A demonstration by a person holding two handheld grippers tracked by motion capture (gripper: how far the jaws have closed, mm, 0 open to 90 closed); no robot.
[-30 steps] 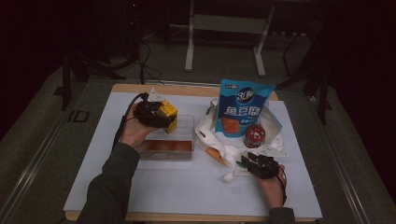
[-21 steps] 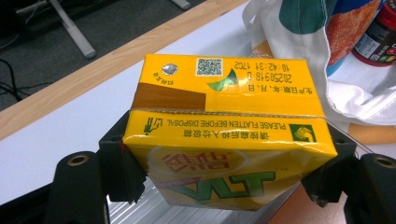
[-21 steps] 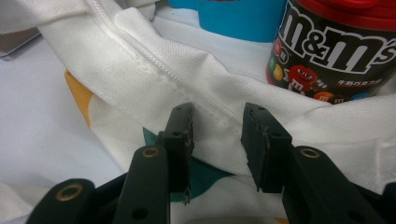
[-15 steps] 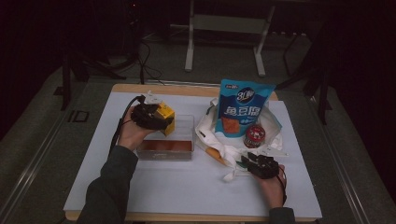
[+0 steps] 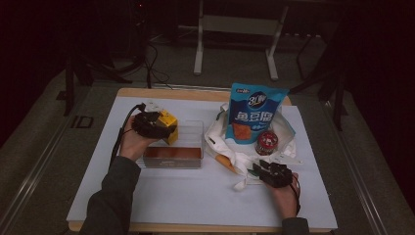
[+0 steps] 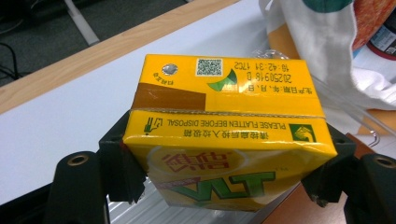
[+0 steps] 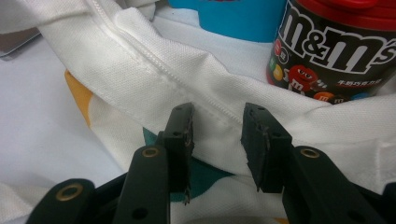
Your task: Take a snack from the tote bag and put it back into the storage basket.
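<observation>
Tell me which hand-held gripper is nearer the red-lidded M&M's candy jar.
Right. The right hand-held gripper sits just in front of the jar, at the white cloth bag's edge; the left hand-held gripper holds a yellow drink carton across the table.

Blue snack pouch (image 5: 254, 113) stands beyond the right tongs; clear rectangular plastic container (image 5: 188, 132) sits just beside the left tongs.

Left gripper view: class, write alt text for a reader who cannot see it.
A yellow drink carton is clamped between the left tool's two black jaws, printed top facing the camera. Behind it lie a white table and a white cloth bag.
</observation>
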